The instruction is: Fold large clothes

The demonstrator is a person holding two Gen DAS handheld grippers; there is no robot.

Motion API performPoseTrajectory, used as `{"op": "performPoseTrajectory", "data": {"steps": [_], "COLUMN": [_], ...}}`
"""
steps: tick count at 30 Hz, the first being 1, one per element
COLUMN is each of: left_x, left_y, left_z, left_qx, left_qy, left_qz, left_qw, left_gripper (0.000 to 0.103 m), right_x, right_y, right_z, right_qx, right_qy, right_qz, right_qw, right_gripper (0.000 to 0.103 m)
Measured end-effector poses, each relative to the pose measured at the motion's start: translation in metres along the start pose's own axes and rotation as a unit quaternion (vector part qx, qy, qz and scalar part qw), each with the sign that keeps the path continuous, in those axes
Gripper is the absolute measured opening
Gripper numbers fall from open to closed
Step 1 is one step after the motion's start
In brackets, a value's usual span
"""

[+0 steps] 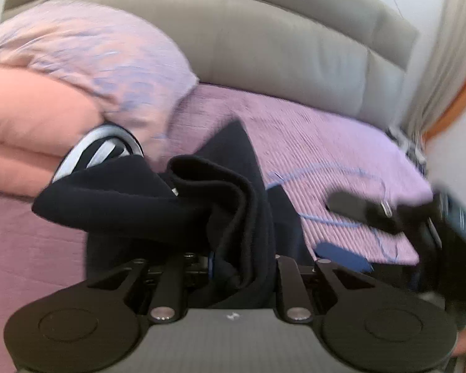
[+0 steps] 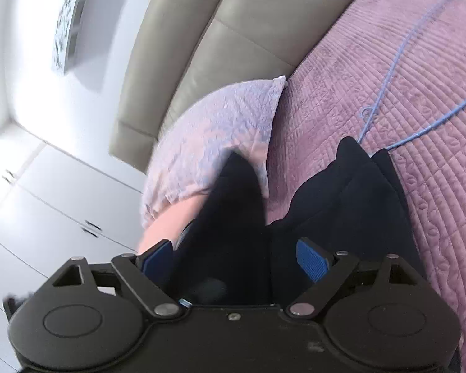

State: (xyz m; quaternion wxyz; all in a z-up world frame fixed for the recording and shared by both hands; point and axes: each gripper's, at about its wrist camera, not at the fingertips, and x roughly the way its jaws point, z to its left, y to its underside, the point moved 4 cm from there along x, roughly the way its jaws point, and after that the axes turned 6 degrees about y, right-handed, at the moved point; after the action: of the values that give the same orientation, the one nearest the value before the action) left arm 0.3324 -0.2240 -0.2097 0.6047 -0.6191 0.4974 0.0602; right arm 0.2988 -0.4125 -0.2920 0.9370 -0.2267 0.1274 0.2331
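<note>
A dark navy garment is bunched in front of my left gripper. Its folds fill the gap between the jaws and hide the fingertips, so the gripper looks shut on it. A white-striped part shows at the left. In the right wrist view the same navy cloth lies between the blue pads of my right gripper, which stand wide apart around it. The right gripper also shows blurred in the left wrist view, at the right.
A pink quilted bedspread covers the bed. A lilac pillow and a folded peach blanket lie at the left. A grey padded headboard stands behind. A thin blue cord lies on the bedspread. White cabinets stand beside the bed.
</note>
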Motion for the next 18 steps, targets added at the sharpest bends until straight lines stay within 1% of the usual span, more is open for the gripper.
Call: {"op": "performPoseTrajectory", "data": {"steps": [3,6,9,11,13,14,16,18], "left_x": [0.021,0.037,0.047,0.05,0.055,0.059,0.063,0.064], "left_y": [0.017,0.031,0.042,0.05,0.055,0.056,0.057,0.056], "left_z": [-0.035,-0.065,-0.092,-0.107,-0.115,-0.116,-0.116,-0.112], "left_qx": [0.032,0.067,0.096,0.128,0.139,0.14,0.135,0.117], "left_qy": [-0.014,-0.018,-0.02,-0.026,-0.025,-0.023,-0.007,0.012], "left_qz": [0.006,0.013,0.028,0.032,0.042,0.049,0.061,0.071], "left_qw": [0.9994,0.9975,0.9947,0.9909,0.9891,0.9887,0.9889,0.9904], "left_gripper": [0.022,0.024,0.027,0.029,0.031,0.031,0.034,0.034], "right_x": [-0.006,-0.008,-0.011,-0.015,-0.019,-0.02,-0.018,-0.013], "right_y": [-0.008,-0.013,-0.017,-0.018,-0.022,-0.023,-0.026,-0.025], "right_z": [-0.021,-0.038,-0.052,-0.06,-0.064,-0.063,-0.059,-0.057], "right_qx": [0.01,-0.002,0.002,0.016,0.018,0.005,-0.029,-0.042], "right_qy": [-0.017,-0.028,-0.062,-0.083,-0.097,-0.1,-0.076,-0.056], "right_qz": [0.0,0.014,0.019,0.013,0.009,0.009,0.015,0.031], "right_qw": [1.0,0.999,0.998,0.996,0.995,0.995,0.997,0.997], "right_gripper": [0.102,0.103,0.103,0.103,0.103,0.103,0.103,0.103]}}
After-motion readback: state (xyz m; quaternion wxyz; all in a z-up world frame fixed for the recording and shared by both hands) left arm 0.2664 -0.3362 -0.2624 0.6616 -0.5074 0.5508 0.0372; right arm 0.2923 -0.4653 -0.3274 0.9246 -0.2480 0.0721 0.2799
